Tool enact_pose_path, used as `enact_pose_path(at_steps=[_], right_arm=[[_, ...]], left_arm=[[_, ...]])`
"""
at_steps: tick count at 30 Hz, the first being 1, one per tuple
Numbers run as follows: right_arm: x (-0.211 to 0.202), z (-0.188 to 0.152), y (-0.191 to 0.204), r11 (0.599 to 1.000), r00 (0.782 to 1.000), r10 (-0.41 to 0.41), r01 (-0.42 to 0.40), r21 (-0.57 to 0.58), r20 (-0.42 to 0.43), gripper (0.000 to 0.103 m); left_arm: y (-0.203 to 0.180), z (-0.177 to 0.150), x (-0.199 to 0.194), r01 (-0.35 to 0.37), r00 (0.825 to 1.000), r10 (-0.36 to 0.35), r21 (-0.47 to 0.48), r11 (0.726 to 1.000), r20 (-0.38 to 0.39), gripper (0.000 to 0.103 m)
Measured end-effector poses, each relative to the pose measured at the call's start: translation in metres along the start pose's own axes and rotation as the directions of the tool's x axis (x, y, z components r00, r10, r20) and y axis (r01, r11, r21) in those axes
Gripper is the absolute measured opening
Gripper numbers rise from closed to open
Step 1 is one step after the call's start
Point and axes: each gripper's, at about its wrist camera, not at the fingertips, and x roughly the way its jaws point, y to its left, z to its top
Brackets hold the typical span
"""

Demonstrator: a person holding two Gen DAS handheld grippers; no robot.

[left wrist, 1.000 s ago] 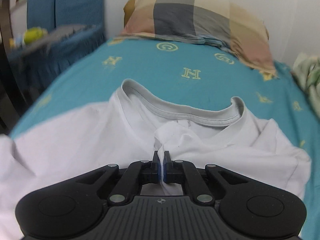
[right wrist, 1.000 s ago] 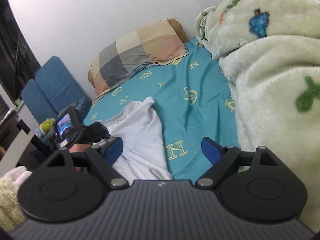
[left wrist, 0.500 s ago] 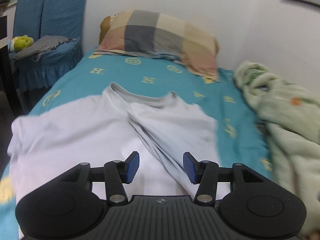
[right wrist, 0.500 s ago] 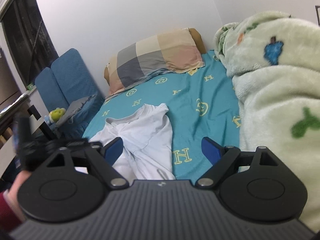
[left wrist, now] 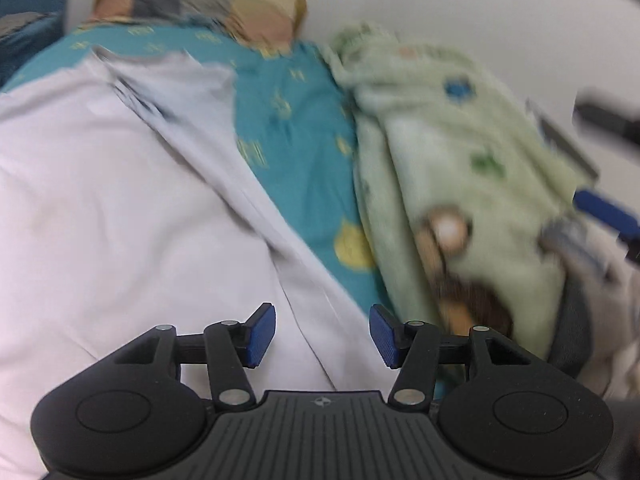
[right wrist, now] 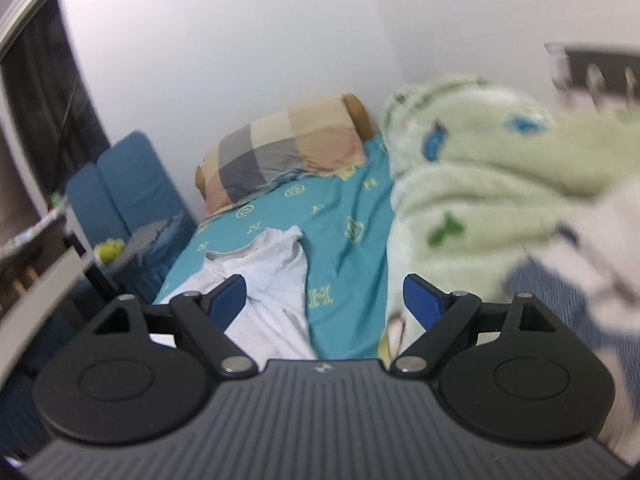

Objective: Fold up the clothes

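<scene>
White cotton T-shirt (left wrist: 120,200) lies spread on the teal patterned bed sheet (left wrist: 304,160), beside the pale green fleece blanket (left wrist: 460,152). Left gripper (left wrist: 322,334) hangs over the shirt, fingers released; right gripper (right wrist: 324,300) also has its fingers released, holding nothing.

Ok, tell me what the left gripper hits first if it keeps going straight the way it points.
Probably the white shirt. The left gripper is open, and the shirt's right edge lies directly between its fingers, with the teal sheet just beyond. The picture is blurred, so depth is uncertain.
</scene>
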Motion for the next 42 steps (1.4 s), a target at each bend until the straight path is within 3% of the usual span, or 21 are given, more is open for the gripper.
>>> enact_pose_path(at_steps=[2, 4, 9, 12, 14, 16, 17, 21, 26, 32, 33, 35, 37, 40, 42], right_arm=[[0.000, 0.000, -0.003, 0.999, 1.000, 0.029, -0.029, 0.015, 0.006, 0.087], [0.008, 0.000, -0.001, 1.000, 1.000, 0.016, -0.016, 0.009, -0.007, 0.087], [0.021, -0.005, 0.001, 1.000, 0.999, 0.005, -0.006, -0.016, -0.048, 0.087], [0.021, -0.007, 0.000, 1.000, 0.999, 0.007, -0.008, -0.012, -0.043, 0.087], [0.022, -0.007, -0.001, 1.000, 0.999, 0.007, -0.007, -0.006, -0.042, 0.087], [0.023, -0.006, -0.002, 1.000, 0.999, 0.004, -0.004, 0.000, -0.043, 0.087], [0.024, -0.006, -0.002, 1.000, 0.999, 0.002, -0.002, 0.002, -0.043, 0.087], [0.029, -0.007, -0.001, 1.000, 0.998, -0.007, 0.007, -0.008, -0.058, 0.087], [0.033, -0.010, 0.006, 0.999, 0.996, 0.010, -0.014, -0.042, -0.094, 0.087], [0.043, -0.020, 0.020, 0.992, 0.982, 0.046, -0.066, -0.104, -0.184, 0.087], [0.046, -0.023, 0.024, 0.990, 0.976, 0.049, -0.076, -0.121, -0.211, 0.087], [0.054, -0.030, 0.034, 0.982, 0.963, 0.038, -0.085, -0.169, -0.266, 0.087], [0.061, -0.038, 0.045, 0.969, 0.949, 0.015, -0.092, -0.231, -0.315, 0.087], [0.067, -0.049, 0.059, 0.946, 0.928, 0.006, -0.126, -0.298, -0.373, 0.087], [0.068, -0.054, 0.065, 0.935, 0.918, -0.001, -0.140, -0.327, -0.395, 0.087]], left_arm=[[-0.007, -0.010, 0.016, -0.012, 0.998, 0.013, 0.011, 1.000, -0.054, 0.054], [-0.006, -0.015, 0.027, 0.018, 0.996, -0.019, -0.010, 1.000, -0.083, 0.053], [-0.006, -0.021, 0.023, 0.099, 0.992, -0.101, -0.031, 0.995, -0.070, 0.052], [-0.008, -0.024, 0.029, 0.092, 0.990, -0.093, -0.012, 0.996, -0.108, 0.051], [-0.005, -0.022, 0.036, 0.098, 0.987, -0.097, -0.002, 0.995, -0.126, 0.040], [-0.003, -0.024, 0.037, 0.099, 0.986, -0.097, 0.005, 0.995, -0.132, 0.013], [-0.001, -0.023, 0.033, 0.106, 0.987, -0.104, 0.004, 0.994, -0.125, 0.007], [0.008, -0.016, 0.013, 0.135, 0.986, -0.134, 0.003, 0.991, -0.099, 0.004], [0.030, -0.001, -0.041, 0.187, 0.978, -0.191, -0.061, 0.981, -0.084, 0.004], [0.082, 0.001, -0.079, 0.076, 0.981, -0.108, -0.195, 0.978, -0.163, 0.004], [0.091, -0.001, -0.079, 0.027, 0.980, -0.066, -0.201, 0.979, -0.187, 0.004], [0.109, -0.005, -0.073, -0.061, 0.973, 0.010, -0.212, 0.975, -0.231, 0.004], [0.124, -0.012, -0.064, -0.110, 0.959, 0.038, -0.248, 0.962, -0.279, 0.004], [0.128, -0.016, -0.056, -0.153, 0.946, 0.076, -0.225, 0.962, -0.316, 0.005], [0.127, -0.015, -0.056, -0.143, 0.947, 0.073, -0.207, 0.968, -0.314, 0.005]])
